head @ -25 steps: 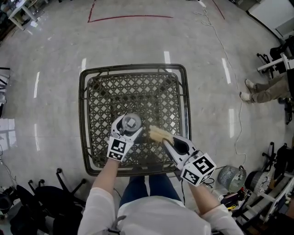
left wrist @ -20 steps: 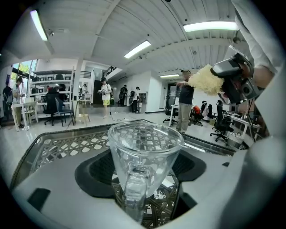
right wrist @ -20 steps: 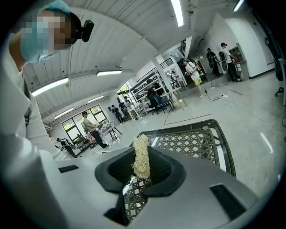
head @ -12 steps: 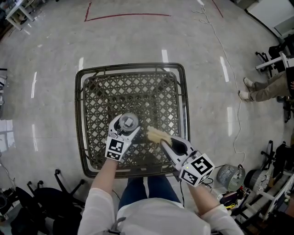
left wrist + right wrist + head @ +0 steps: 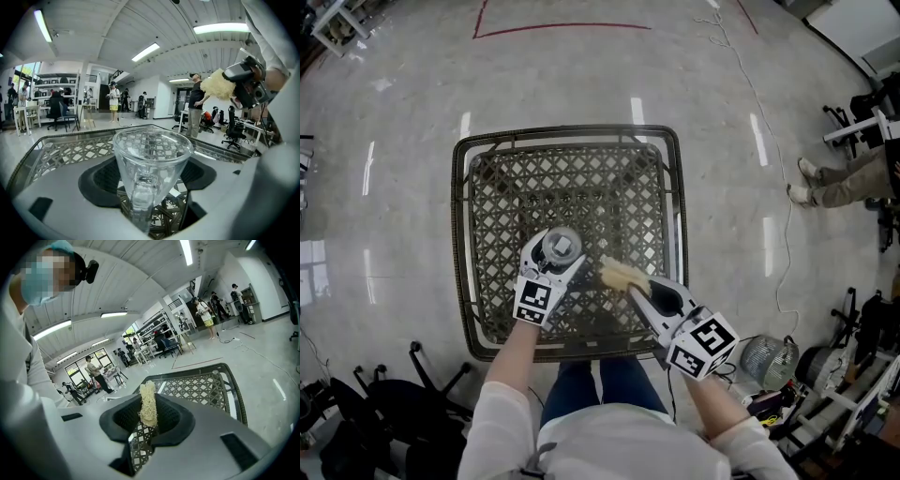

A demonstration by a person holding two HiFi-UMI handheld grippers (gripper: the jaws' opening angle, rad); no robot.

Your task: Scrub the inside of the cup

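Over the near half of the square lattice table, a little in from its near edge, you are holding both tools side by side. The table stands on a pale glossy floor, and its dark woven top fills the frame inside a raised rim.

Your left gripper sits left of the table's middle line, with its jaws clamped on the clear glass cup. The cup's mouth faces up toward your head, and its handle lies on the side nearest the gripper body. The lattice shows through the glass. Whether the cup's base touches the tabletop cannot be told.

Your right gripper comes in from the near right corner, with its jaws closed on a pale, fibrous scrubber. The scrubber sticks out past the jaw tips toward the cup. From above, its free end lies just beside the cup's right side, outside the rim and apart from the glass. From the left gripper view, it hangs up and to the right of the cup.
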